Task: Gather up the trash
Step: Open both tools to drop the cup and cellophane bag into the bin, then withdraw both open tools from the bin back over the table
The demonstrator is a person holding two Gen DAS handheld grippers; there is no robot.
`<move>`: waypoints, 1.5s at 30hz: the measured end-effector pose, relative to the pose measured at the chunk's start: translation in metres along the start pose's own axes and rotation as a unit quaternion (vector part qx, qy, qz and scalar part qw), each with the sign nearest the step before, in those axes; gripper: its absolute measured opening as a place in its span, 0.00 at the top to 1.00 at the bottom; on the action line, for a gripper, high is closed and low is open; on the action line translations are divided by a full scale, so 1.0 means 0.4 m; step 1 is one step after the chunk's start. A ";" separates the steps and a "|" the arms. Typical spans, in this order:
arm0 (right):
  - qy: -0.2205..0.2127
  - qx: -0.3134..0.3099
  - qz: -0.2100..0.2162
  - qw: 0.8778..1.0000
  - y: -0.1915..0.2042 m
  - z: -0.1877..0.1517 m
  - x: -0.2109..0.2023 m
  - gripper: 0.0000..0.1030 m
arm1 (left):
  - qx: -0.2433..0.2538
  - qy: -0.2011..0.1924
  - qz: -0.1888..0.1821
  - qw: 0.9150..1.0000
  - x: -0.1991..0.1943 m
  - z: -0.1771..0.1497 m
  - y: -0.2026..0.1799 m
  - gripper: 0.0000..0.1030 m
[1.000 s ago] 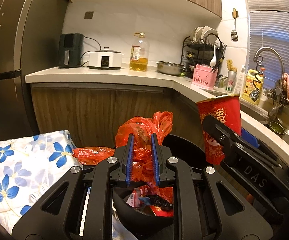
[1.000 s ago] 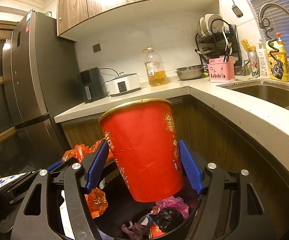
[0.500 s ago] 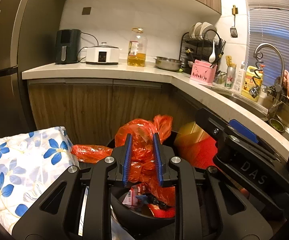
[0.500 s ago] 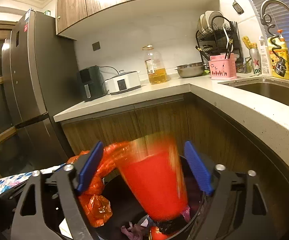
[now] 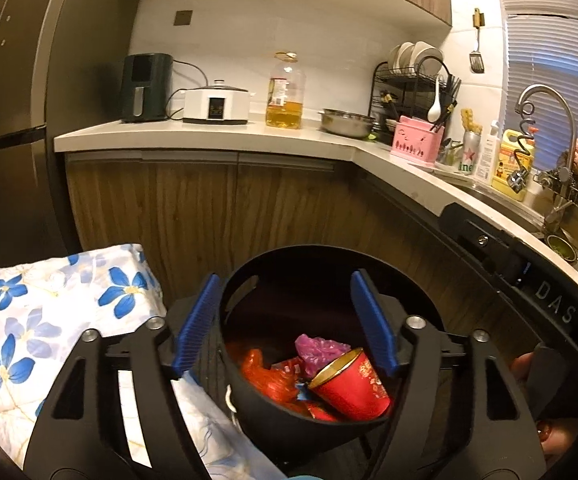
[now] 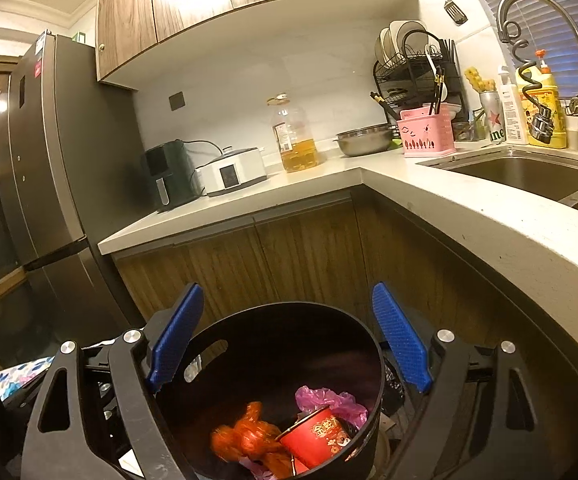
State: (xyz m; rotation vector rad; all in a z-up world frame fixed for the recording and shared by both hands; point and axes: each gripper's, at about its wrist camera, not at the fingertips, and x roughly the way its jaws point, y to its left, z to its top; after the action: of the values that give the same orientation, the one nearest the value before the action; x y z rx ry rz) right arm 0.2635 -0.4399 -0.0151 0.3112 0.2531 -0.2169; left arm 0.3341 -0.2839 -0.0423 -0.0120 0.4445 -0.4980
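Trash lay in the black bin [image 5: 329, 412] that a second before had been in both tools. The red cup [image 5: 349, 386], gripped by the right gripper [image 6: 289, 340] a second earlier and blurred in mid-fall half a second ago, now rested on its side inside the bin, rim toward the left, against a pink bag [image 5: 321, 350]. The orange bag [image 5: 265, 372], pinched between the left gripper [image 5: 285, 324]'s narrow fingers until half a second ago, had dropped in beside the cup. Both grippers now stood spread wide and held nothing, their blue pads [image 5: 197, 320] poised above the bin's rim.

From the right wrist, the cup [image 6: 317, 436] showed gold Chinese characters on its red wall, with the orange bag [image 6: 249, 436] to its left. White letters "DAS" [image 5: 553, 304] marked the right tool's black body. A green can [image 5: 467, 152] on the counter [image 5: 209, 136] read "ine" below a red star. Labels on the oil bottle [image 5: 285, 96] were too small to read.
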 end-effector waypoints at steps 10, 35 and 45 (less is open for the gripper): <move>0.012 -0.010 -0.024 1.000 0.023 -0.009 -0.023 0.15 | -0.015 -0.003 0.040 0.999 -0.071 -0.016 0.057 0.14; 0.027 -0.072 0.009 0.997 0.228 -0.108 -0.147 0.14 | -0.049 -0.020 0.120 0.991 -0.339 -0.105 0.233 0.09; 0.046 -0.094 0.066 0.992 0.399 -0.181 -0.140 0.14 | -0.091 -0.019 0.203 0.975 -0.456 -0.173 0.435 0.06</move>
State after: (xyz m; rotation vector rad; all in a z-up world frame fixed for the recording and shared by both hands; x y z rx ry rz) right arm 0.2350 -0.2582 -0.0226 0.1508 0.3400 -0.0474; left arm 0.2419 -0.0392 -0.0507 -0.1055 0.4391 -0.0528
